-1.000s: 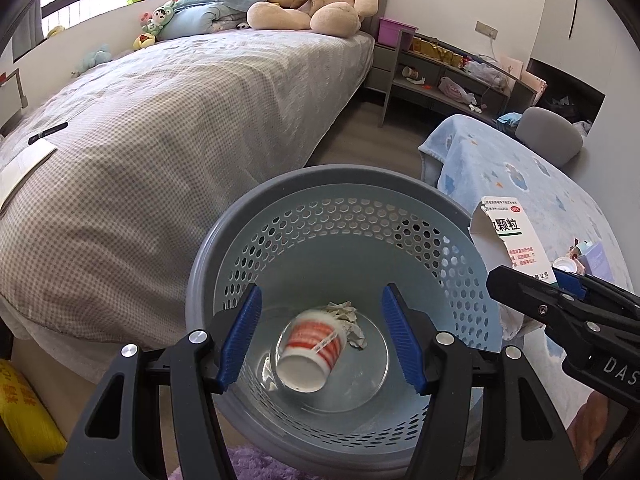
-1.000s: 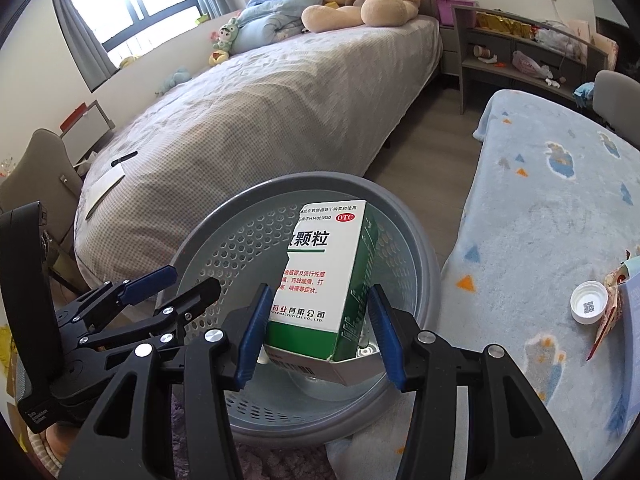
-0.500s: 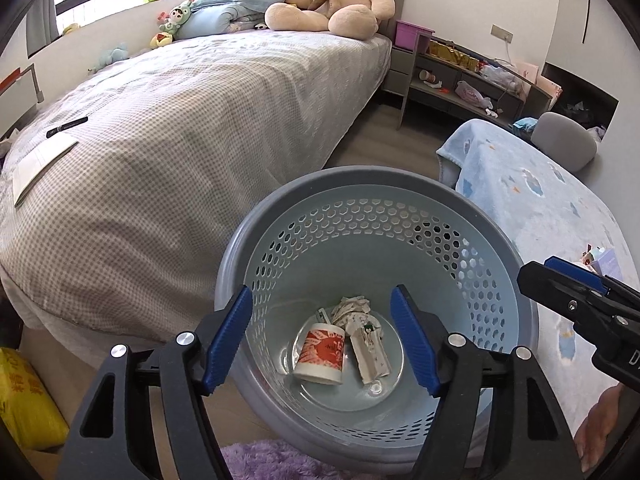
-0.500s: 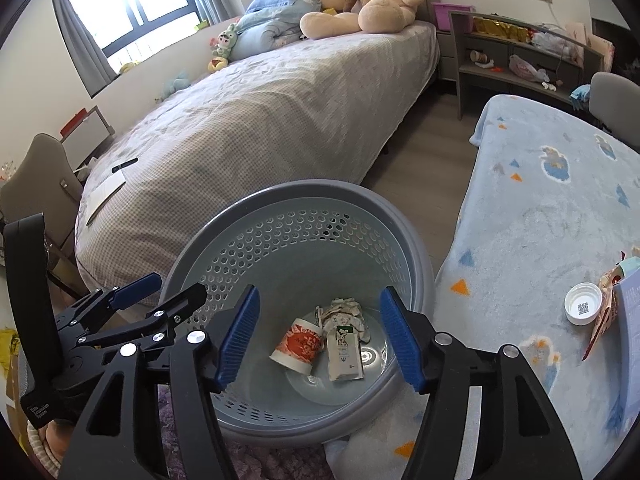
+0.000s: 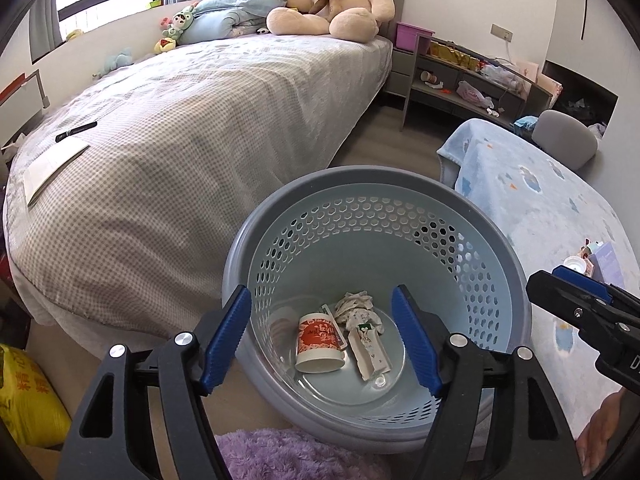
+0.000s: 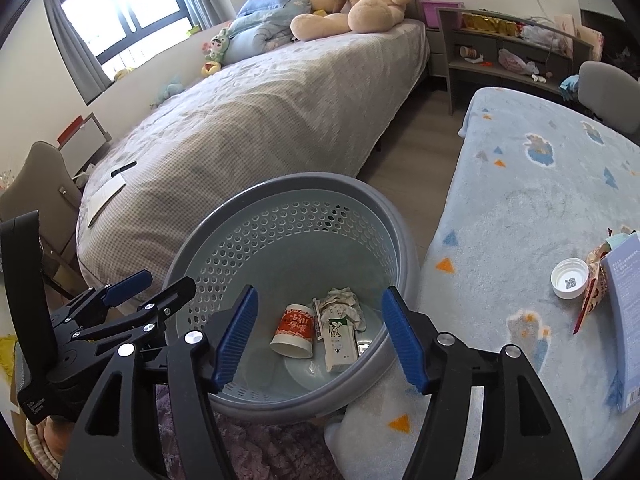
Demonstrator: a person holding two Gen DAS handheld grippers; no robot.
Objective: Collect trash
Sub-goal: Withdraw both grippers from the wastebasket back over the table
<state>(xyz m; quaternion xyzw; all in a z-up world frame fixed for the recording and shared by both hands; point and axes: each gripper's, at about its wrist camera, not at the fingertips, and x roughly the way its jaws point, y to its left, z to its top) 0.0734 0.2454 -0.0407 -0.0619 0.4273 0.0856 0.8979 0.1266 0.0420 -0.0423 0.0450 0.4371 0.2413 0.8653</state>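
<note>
Both grippers hung over a round perforated basket (image 5: 472, 240) that stood on the floor between a bed (image 5: 192, 128) and a blue blanket (image 6: 520, 208). The left gripper (image 5: 322, 336) was released, with nothing between its blue pads (image 5: 226, 332). The right gripper (image 6: 318, 330) was likewise released and gripped nothing.

On the basket's floor lay three pieces of trash close together: a red-and-white paper cup (image 5: 320, 342) on its side, a small flattened carton (image 5: 368, 346) just beside it, and a crumpled tissue (image 5: 356, 304) touching the carton's far end.

On the blanket near its right edge, a white bottle cap (image 6: 569, 279) lay beside a torn wrapper (image 6: 596, 280) and a pale blue box (image 6: 624, 312).
</note>
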